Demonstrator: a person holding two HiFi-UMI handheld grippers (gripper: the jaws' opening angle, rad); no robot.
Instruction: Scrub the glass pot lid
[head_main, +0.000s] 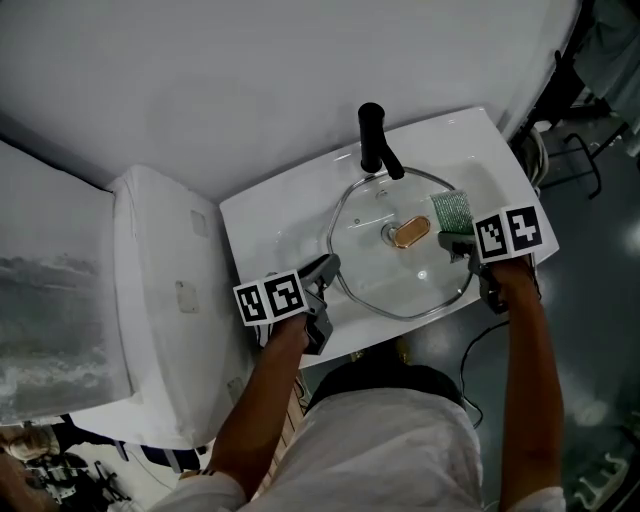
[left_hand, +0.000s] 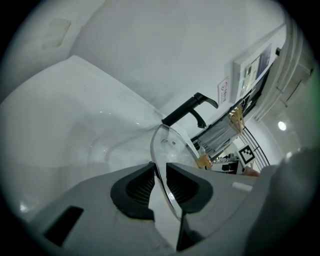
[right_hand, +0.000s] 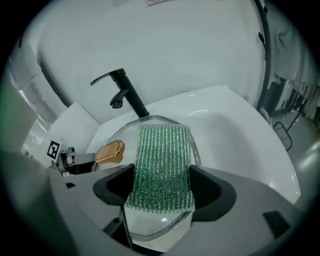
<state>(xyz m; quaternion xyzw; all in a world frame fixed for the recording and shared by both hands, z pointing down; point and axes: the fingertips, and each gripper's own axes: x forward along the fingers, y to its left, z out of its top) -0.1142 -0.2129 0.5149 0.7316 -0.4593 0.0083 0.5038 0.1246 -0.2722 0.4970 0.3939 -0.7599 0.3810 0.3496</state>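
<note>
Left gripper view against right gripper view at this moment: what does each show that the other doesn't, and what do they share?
Only the left gripper view: the left gripper with its jaws clamped on the rim of the glass lid, seen nearly edge-on, and a wall notice.
Only the right gripper view: the right gripper with its jaws shut on a green scrub pad held over the lid.
Both: the lid, its bronze knob, the black faucet and the white sink.
</note>
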